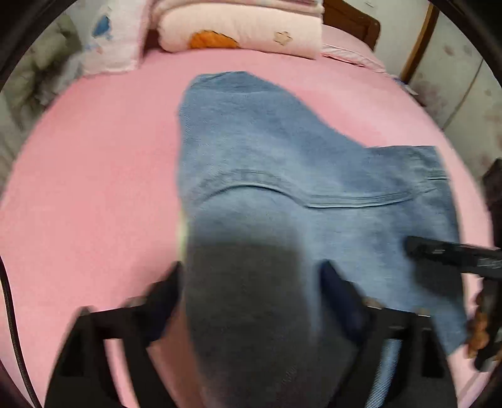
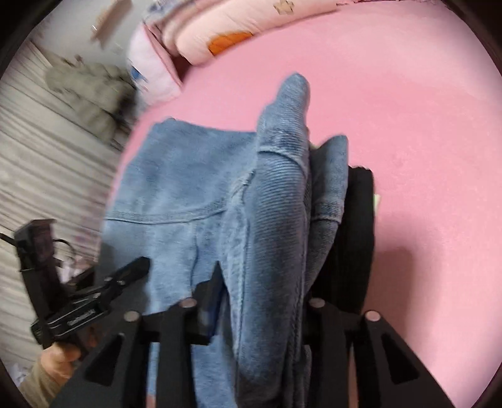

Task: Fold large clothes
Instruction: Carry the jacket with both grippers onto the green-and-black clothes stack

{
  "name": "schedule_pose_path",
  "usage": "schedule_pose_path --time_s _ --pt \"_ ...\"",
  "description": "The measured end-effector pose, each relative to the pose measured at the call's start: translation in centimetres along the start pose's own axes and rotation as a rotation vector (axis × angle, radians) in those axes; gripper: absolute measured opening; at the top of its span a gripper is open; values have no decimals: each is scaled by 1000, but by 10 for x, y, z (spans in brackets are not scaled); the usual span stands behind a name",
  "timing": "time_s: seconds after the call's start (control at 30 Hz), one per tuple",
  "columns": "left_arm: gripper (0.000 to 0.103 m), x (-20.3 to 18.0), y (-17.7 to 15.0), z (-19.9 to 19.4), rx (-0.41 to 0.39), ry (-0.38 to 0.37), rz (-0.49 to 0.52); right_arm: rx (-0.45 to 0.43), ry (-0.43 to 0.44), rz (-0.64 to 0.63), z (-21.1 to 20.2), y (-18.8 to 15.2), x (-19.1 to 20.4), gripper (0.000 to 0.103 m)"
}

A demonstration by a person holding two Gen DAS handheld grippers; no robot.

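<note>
Item: blue garment [image 1: 282, 163], ribbed denim-like cloth, curved seam across the middle.
Location: on the pink bedsheet [image 1: 94, 188], lower body spread flat toward the near edge of the sheet, far end reaching toward the folded quilt [image 1: 241, 28] at the head of the sheet.
Condition: partly folded; one portion lifted off the sheet and bunched upright, the rest lying flat with a squared corner out to the right side.
Left gripper [image 1: 251, 276]: fingers spread wide on either side of a dark, blurred band of cloth at the near edge of the sheet; spread too far apart to be clamping, though the blur leaves some doubt about contact.
Right gripper [image 2: 266, 288]: clenched on a thick raised fold of the blue garment [image 2: 276, 188], cloth standing up between the fingers above the sheet.
Cross view: right gripper's finger [image 1: 451, 251] seen lying over the right part of the garment, near the sheet's right edge.
Surroundings: pillow [image 1: 109, 37] beside the quilt at the head of the sheet; grey heap [image 2: 88, 88] off the sheet on the floor side.
Progress: judged early to middle; one fold under way, not laid down.
Remaining: lay the lifted portion across the flat body, smooth, fold again to a compact stack.
</note>
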State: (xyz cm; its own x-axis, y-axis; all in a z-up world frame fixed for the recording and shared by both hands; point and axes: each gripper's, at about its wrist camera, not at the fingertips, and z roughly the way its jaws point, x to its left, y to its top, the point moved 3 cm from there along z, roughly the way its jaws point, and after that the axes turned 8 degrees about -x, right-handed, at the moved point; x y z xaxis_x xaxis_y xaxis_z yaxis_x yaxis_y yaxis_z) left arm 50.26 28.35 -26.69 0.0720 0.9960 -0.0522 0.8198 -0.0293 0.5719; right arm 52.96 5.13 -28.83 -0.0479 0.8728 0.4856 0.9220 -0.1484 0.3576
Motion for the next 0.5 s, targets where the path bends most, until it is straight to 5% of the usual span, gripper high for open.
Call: schedule_pose_path --time_s 0.1,0.2,0.5 --pt "103 5 -8 -3 -36 -10 14 -27 -3 -39 -6 -4 -4 61" --pt "103 10 -10 4 -57 3 38 -82 -22 -61 -20 -6 -13 63" --pt "103 -18 -19 -31 -119 237 158 -191 -95 -62 -84 -50 -23 66"
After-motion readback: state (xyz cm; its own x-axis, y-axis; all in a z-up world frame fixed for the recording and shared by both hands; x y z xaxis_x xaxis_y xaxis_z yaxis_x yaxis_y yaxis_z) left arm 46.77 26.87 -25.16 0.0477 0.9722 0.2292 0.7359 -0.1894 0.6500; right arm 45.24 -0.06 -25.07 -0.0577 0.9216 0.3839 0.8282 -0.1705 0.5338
